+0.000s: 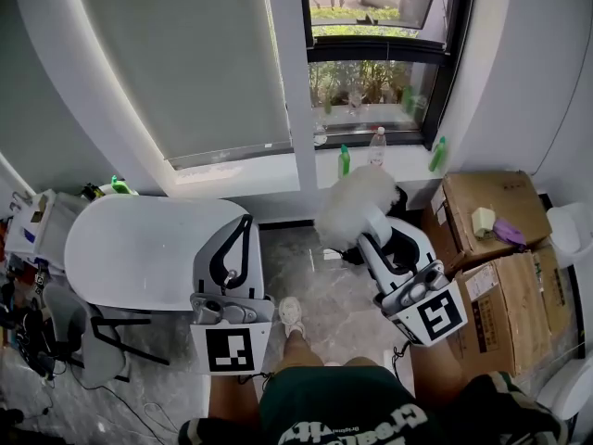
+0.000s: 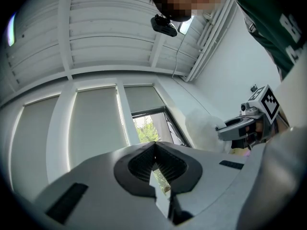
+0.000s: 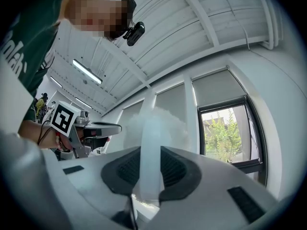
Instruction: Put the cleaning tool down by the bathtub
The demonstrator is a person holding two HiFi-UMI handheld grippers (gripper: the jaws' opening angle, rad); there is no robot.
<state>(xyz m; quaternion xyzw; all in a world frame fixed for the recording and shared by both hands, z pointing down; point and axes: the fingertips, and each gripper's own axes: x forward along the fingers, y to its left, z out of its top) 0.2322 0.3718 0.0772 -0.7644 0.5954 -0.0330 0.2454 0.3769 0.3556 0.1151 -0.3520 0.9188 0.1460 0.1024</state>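
Observation:
The cleaning tool is a fluffy white duster (image 1: 357,197) on a pale translucent handle (image 3: 150,152). My right gripper (image 1: 371,230) is shut on that handle, and the fluffy head (image 3: 156,121) stands up beyond the jaws. The duster hangs above the floor, to the right of the white bathtub (image 1: 130,248). My left gripper (image 1: 243,225) hovers over the tub's right end; in its own view the left gripper (image 2: 154,150) has its tips together with nothing between them. That view also shows the duster (image 2: 204,123) and the right gripper's body off to the right.
Cardboard boxes (image 1: 482,211) are stacked at the right, and another box (image 1: 514,295) stands nearer. Bottles (image 1: 345,158) line the window sill (image 1: 371,128). A grey chair (image 1: 93,332) and cables crowd the tub's left front. The person's shoe (image 1: 292,315) is on the marble floor.

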